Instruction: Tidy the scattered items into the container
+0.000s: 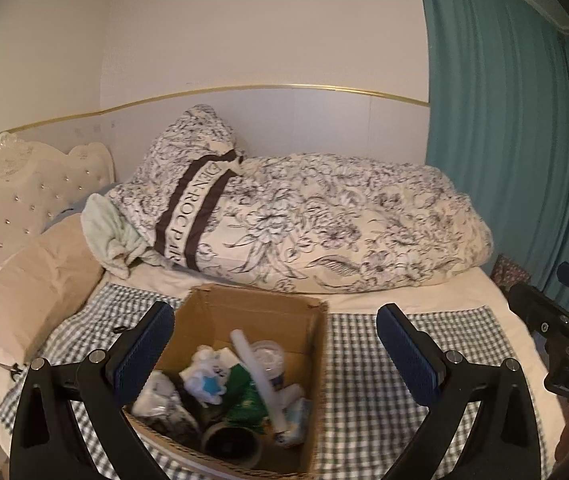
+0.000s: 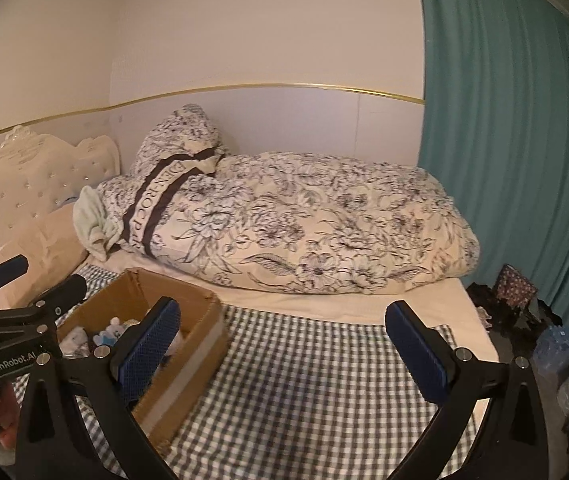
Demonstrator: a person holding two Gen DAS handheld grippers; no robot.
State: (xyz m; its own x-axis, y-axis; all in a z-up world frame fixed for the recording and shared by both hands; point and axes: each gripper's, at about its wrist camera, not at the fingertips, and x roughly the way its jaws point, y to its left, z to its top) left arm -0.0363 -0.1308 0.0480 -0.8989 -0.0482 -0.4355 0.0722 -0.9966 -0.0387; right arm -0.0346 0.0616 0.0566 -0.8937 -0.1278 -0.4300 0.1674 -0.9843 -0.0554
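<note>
I have both tools spread wide and holding nothing. The left tool (image 1: 274, 348) hangs just above the cardboard box (image 1: 304, 408), its fingers straddling the open top, which fits a tool that has nothing left to carry. The box sits on the checked cloth (image 1: 368, 364) spread over the bed, in front of the floral duvet (image 1: 324, 220) rolled up behind it. Inside the box I see a jumble: a white tube (image 1: 256, 376) leaning across the middle, a clear lidded cup (image 1: 268, 356) beside it, a green packet (image 1: 244, 396), a roll of tape (image 1: 230, 444) at the near edge, and white crumpled bits toward the left wall.

The right tool (image 2: 282, 348) hovers to the right of the box (image 2: 188, 344), over bare checked cloth. I find nothing scattered on the cloth around the box, so I judge the tidying essentially done; both tools seem parked clear of the box for that reason.
</note>
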